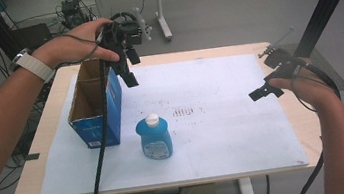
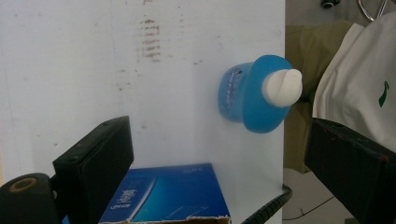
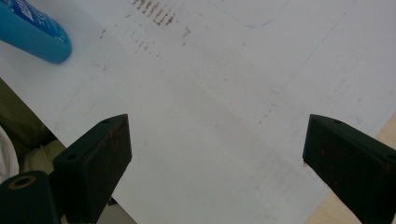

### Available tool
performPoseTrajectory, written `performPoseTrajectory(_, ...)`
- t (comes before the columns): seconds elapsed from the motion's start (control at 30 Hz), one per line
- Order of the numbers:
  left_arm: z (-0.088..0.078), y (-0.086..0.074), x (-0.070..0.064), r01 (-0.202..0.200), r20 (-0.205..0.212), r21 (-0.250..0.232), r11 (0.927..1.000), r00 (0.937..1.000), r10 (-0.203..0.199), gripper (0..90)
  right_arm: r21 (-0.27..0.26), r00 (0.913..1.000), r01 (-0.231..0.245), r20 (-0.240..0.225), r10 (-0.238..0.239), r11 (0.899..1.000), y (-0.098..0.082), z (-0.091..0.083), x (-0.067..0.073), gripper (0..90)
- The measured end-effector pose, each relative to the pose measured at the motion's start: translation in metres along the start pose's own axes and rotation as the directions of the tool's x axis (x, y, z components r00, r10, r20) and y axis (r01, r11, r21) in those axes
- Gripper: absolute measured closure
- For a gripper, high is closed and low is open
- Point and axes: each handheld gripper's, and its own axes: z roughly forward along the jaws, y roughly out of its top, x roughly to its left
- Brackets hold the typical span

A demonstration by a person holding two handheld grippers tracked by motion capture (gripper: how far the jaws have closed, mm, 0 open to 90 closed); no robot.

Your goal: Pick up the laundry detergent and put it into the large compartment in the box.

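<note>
The blue bottle (image 1: 155, 138) stands upright on the white mat (image 1: 223, 120), just beside the open box (image 1: 94, 107). The left gripper (image 1: 127, 62) hangs above the box, jaws wide apart and holding nothing. The right gripper (image 1: 266, 90) waits far off, jaws apart too. The bottle is round and smooth. A grab near the white cap (image 2: 282, 87) could tip it over.
</note>
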Motion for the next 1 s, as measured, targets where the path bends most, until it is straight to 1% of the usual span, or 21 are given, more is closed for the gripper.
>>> performPoseTrajectory(0.17,0.001,0.003,-0.006,-0.017,-0.001,0.009,0.9998,0.9999,0.017,8.6,-0.001,1.0000,0.002,-0.002,-0.002,1.000,0.001,0.001,0.001,7.7)
performPoseTrajectory(0.33,0.004,0.005,-0.009,-0.036,0.008,0.017,0.9992,0.9993,0.036,8.6,-0.002,1.0000,0.007,-0.005,-0.007,1.000,0.002,0.002,0.002,7.7)
performPoseTrajectory(0.47,0.007,0.004,-0.009,-0.040,0.024,0.015,0.9991,0.9989,0.039,8.3,-0.001,1.0000,0.007,-0.005,-0.007,1.000,0.002,0.003,0.003,7.8)
performPoseTrajectory(0.6,0.011,0.005,-0.010,-0.040,0.036,0.024,0.9989,0.9986,0.039,8.2,0.003,1.0000,0.008,-0.003,-0.008,1.000,0.002,0.002,0.003,7.8)
performPoseTrajectory(0.7,0.013,0.005,-0.011,-0.039,0.039,0.024,0.9989,0.9985,0.039,7.9,0.001,1.0000,0.008,-0.002,-0.008,1.000,0.002,0.002,0.004,7.7)
performPoseTrajectory(0.8,0.015,0.006,-0.016,-0.040,0.028,0.025,0.9989,0.9989,0.039,6.8,0.001,1.0000,0.007,-0.002,-0.007,1.000,0.002,0.002,0.004,7.7)
performPoseTrajectory(0.83,0.016,0.006,-0.017,-0.040,0.030,0.028,0.9988,0.9988,0.040,5.4,0.001,1.0000,0.008,-0.003,-0.008,1.000,0.002,0.002,0.004,7.7)
performPoseTrajectory(1.0,0.024,0.012,-0.023,-0.052,0.038,0.042,0.9978,0.9980,0.050,5.7,0.007,1.0000,0.008,-0.004,-0.008,1.000,0.003,0.004,0.004,7.8)
